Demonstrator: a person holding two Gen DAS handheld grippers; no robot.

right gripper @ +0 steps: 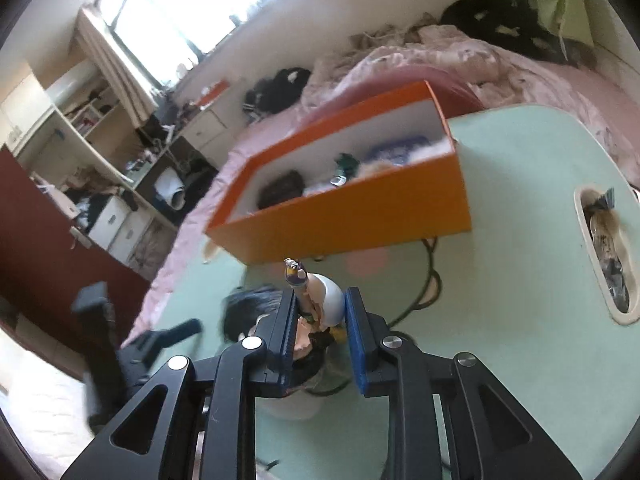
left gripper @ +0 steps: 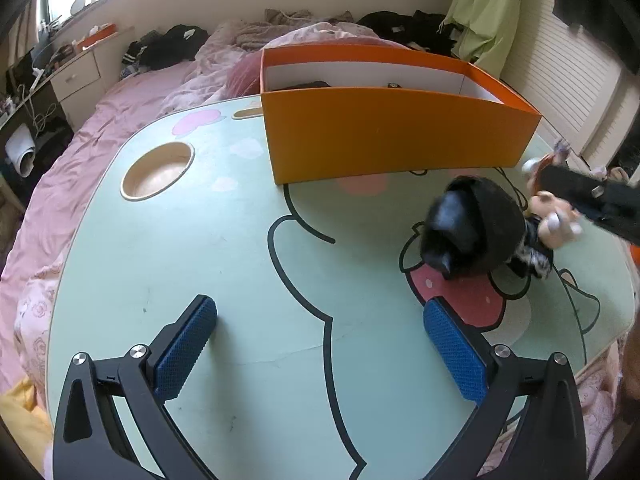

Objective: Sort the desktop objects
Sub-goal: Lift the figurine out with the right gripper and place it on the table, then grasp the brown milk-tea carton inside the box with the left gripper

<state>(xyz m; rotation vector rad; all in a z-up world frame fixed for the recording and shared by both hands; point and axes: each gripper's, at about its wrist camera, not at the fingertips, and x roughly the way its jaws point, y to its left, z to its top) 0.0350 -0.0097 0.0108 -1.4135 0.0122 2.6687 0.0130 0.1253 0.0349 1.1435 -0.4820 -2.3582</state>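
Note:
An orange box [left gripper: 392, 128] stands at the back of the pale green cartoon table [left gripper: 200, 248]; the right wrist view shows it [right gripper: 360, 216] holding several items. My right gripper [right gripper: 320, 304] is shut on a small doll figure [right gripper: 320, 300] with a big black-haired head [left gripper: 472, 228] and lifts it just above the table, right of centre. My left gripper [left gripper: 320, 320] is open and empty, low over the table's near side, left of the doll.
A round cup recess [left gripper: 158, 170] sits at the table's left. A long slot [right gripper: 604, 252] with small items is at the table's right edge. The table rests on a bed with pink bedding [left gripper: 132, 100]. Desk and shelves stand at far left.

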